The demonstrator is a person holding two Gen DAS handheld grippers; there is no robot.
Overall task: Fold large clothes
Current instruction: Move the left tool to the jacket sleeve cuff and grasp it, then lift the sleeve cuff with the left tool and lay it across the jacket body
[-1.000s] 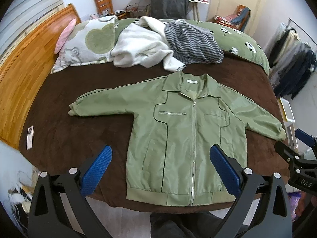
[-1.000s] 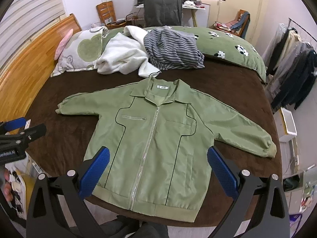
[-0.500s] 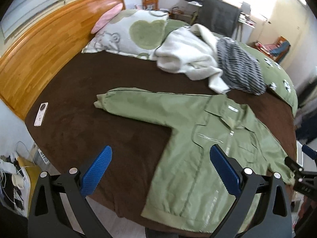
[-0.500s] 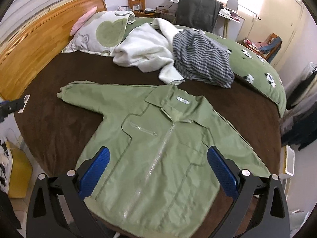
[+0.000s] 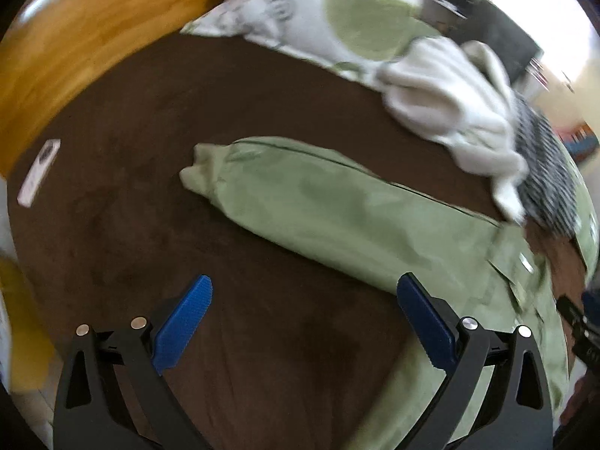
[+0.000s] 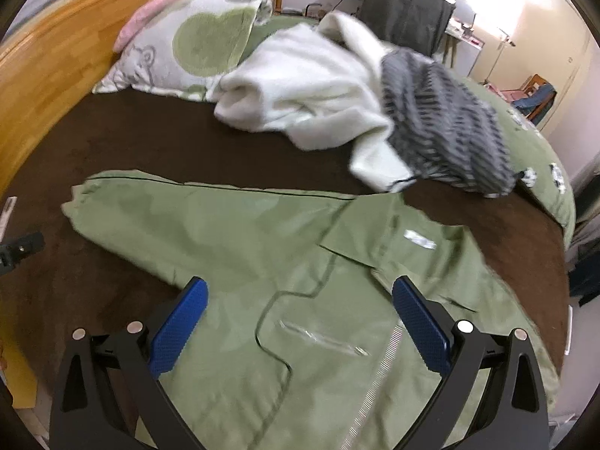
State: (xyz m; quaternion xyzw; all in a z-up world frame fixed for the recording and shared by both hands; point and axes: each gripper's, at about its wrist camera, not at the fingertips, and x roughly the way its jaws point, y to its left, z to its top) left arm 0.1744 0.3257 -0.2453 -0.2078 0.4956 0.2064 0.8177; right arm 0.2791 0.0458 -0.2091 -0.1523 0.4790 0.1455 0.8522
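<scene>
A green zip jacket (image 6: 300, 262) lies spread front-up on the brown bed cover (image 6: 187, 150), its left sleeve (image 5: 318, 202) stretched toward the headboard side. My left gripper (image 5: 303, 300) is open and empty, above the brown cover just in front of that sleeve, with the cuff (image 5: 198, 172) further ahead on the left. My right gripper (image 6: 300, 303) is open and empty, low over the jacket's chest near the zip pocket (image 6: 322, 341) and collar (image 6: 393, 240). The right gripper's edge shows in the left wrist view (image 5: 579, 322).
A white fleece garment (image 6: 307, 86) and a striped grey garment (image 6: 442, 123) lie heaped behind the jacket. A green-patterned pillow (image 6: 195, 45) leans by the wooden headboard (image 6: 48, 75). A white remote (image 5: 37, 172) lies near the cover's left edge. A desk and chair (image 6: 405, 18) stand behind.
Both grippers have moved forward and left, down toward the jacket. The left one now faces the left sleeve; the right one is over the chest. Both stay open.
</scene>
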